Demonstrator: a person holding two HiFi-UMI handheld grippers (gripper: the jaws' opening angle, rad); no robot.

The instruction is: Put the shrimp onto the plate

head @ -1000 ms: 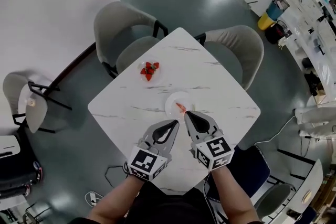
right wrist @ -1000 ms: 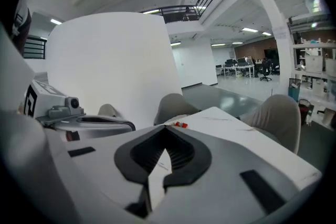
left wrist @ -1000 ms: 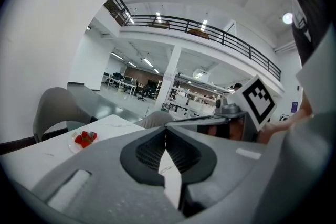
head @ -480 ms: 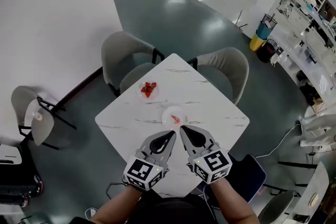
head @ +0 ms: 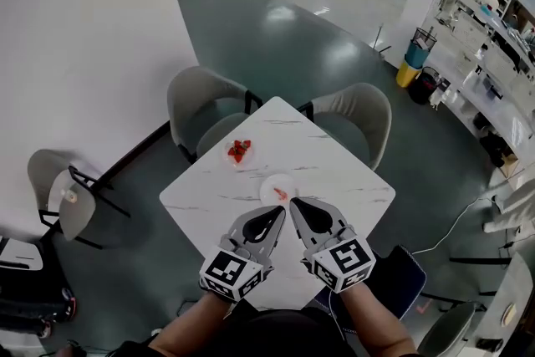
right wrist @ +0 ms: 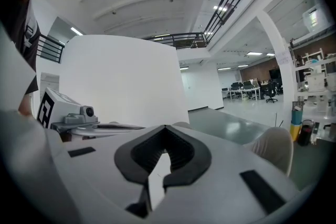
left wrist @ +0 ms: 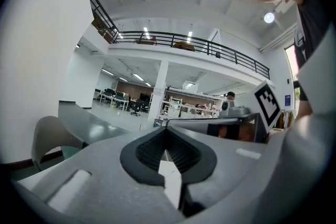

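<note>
An orange shrimp (head: 282, 193) lies on a small white plate (head: 272, 195) near the middle of the white marble table (head: 338, 180). Both grippers are held high above the table's near corner, close to my head, side by side. The left gripper (head: 278, 214) is shut with nothing in it, and the right gripper (head: 294, 205) is likewise shut and empty. In the left gripper view the left gripper (left wrist: 167, 131) points out over the hall, its jaws closed tip to tip. The right gripper (right wrist: 165, 129) shows the same in its own view.
A second plate with red pieces (head: 239, 150) sits nearer the table's far corner. Two grey chairs (head: 205, 100) (head: 355, 117) stand at the far sides, another chair (head: 58, 188) at the left, and a blue seat (head: 401, 280) at the near right.
The head view has pulled back and up, so the table looks smaller and farther. Both grippers stay shut and side by side; the shrimp rests on the plate throughout.
</note>
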